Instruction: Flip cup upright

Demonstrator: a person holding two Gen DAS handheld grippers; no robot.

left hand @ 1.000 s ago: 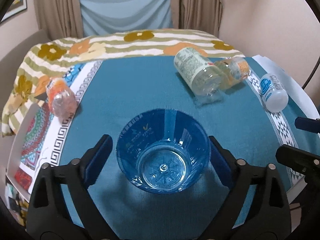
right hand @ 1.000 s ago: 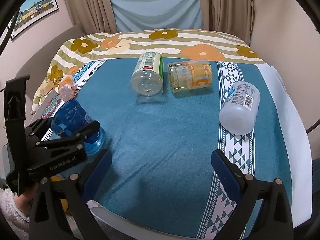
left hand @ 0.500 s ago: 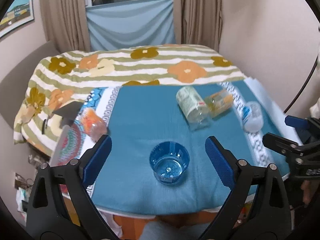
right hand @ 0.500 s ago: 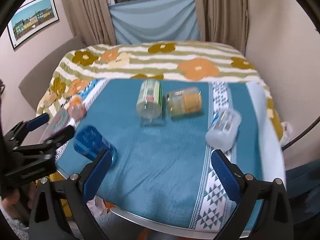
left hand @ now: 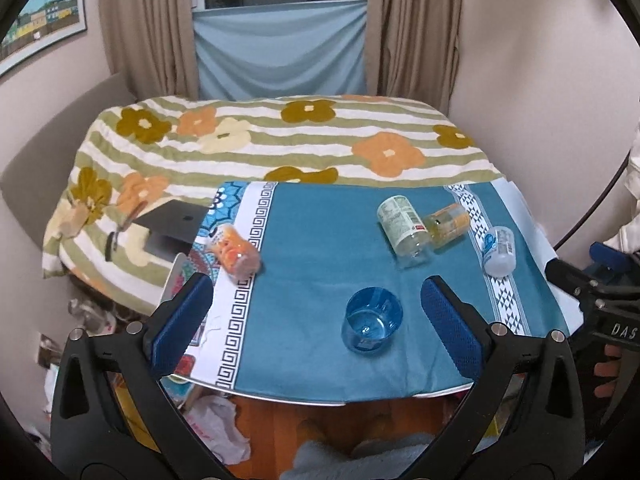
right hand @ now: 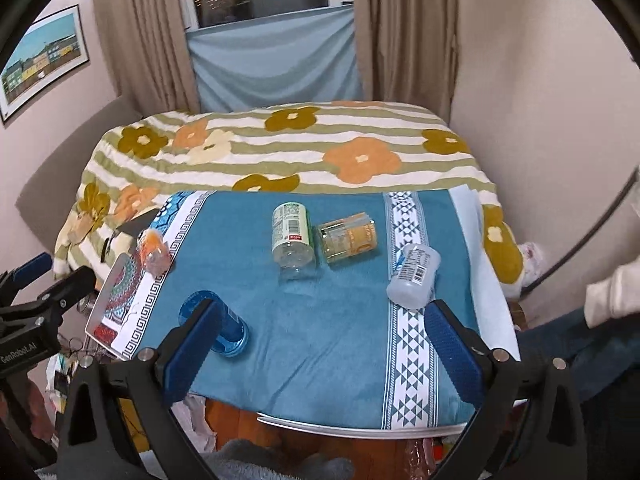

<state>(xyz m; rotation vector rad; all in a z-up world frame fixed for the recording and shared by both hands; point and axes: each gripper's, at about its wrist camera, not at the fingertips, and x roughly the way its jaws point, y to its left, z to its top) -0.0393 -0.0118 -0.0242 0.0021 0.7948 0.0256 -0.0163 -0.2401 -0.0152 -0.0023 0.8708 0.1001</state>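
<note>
A clear blue plastic cup (left hand: 372, 326) stands upright, mouth up, near the front edge of the teal cloth on the table (left hand: 320, 248). It also shows in the right wrist view (right hand: 230, 330), partly behind a finger. My left gripper (left hand: 316, 320) is open and empty, held back above the table's front edge, with the cup seen between its fingers but well beyond them. My right gripper (right hand: 320, 340) is open and empty, also pulled back from the table.
Several bottles lie on their sides: an orange one (left hand: 236, 252) at the left, a green-labelled one (left hand: 404, 228), a yellow one (left hand: 448, 224) and a white one (left hand: 498, 250) at the right. A flowered striped blanket (left hand: 280, 140) lies behind.
My left gripper has drawn back and up from around the cup, which stays upright on the cloth. My right gripper has also pulled back and risen.
</note>
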